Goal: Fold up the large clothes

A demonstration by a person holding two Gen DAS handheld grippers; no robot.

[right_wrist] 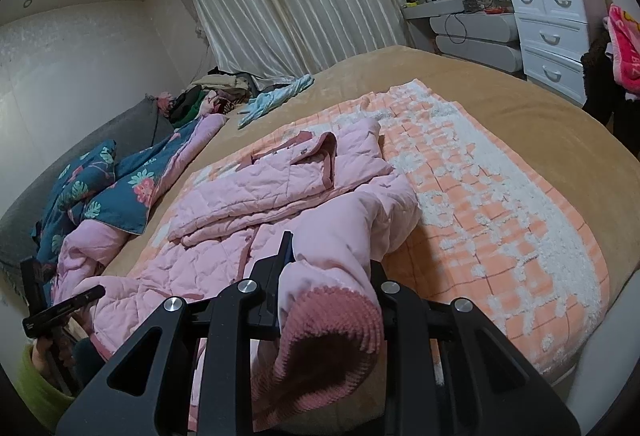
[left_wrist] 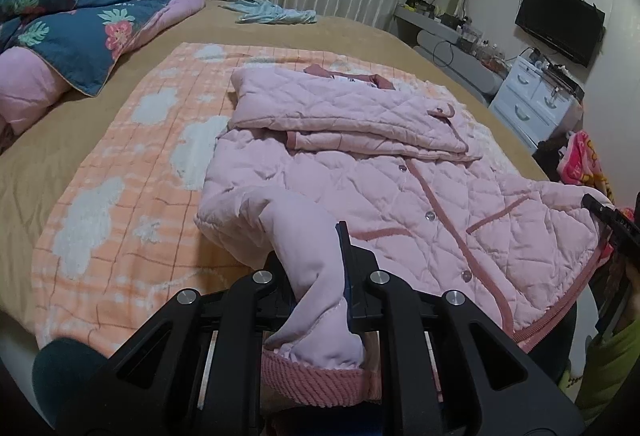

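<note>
While the pink quilted jacket (left_wrist: pixel 360 164) lay on the bed's (left_wrist: pixel 360 32) orange blanket (left_wrist: pixel 120 196), each hand-held gripper, left (left_wrist: pixel 316 276) and right (right_wrist: pixel 332 276), pinched a sleeve cuff.

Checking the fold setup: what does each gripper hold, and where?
Left gripper and right gripper each pinch a pink quilted jacket sleeve just above its ribbed cuff.

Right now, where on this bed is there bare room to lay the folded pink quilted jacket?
Free: the orange checked blanket right of the pink quilted jacket, and the tan bedspread beyond it toward the white drawers. Crowded: the floral blue quilt and the clothes pile by the curtain.
</note>
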